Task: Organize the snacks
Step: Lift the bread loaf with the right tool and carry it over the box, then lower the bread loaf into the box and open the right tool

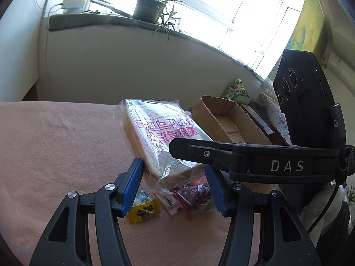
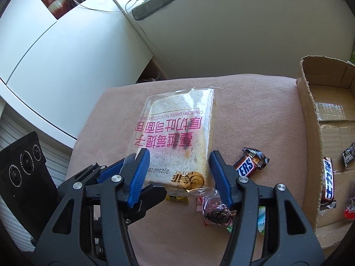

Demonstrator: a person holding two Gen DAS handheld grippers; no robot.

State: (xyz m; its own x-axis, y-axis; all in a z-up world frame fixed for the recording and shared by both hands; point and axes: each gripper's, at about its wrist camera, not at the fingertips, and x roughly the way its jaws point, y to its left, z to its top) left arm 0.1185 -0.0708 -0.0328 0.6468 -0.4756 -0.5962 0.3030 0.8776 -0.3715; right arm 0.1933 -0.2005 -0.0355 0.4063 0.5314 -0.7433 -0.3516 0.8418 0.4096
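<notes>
A clear bag of sliced toast bread (image 1: 159, 133) (image 2: 177, 137) with pink print is lifted above the pink cloth (image 2: 255, 115). Both grippers are shut on its near end: my left gripper (image 1: 175, 173) and my right gripper (image 2: 178, 168) each have blue pads against the bag's sides. The right gripper's body crosses the left wrist view (image 1: 255, 155). Under the bag lie small snacks: a yellow packet (image 1: 144, 210), a dark red candy pouch (image 2: 217, 212), a Snickers bar (image 2: 250, 161). The cardboard box (image 2: 310, 119) (image 1: 224, 115) holds a bar (image 2: 328, 181) and other wrappers.
A wall and windowsill with a potted plant (image 1: 150, 8) stand behind the table. A green packet (image 1: 236, 88) and lace cloth (image 1: 273, 108) lie beyond the box. A white cabinet (image 2: 55, 51) stands left of the table.
</notes>
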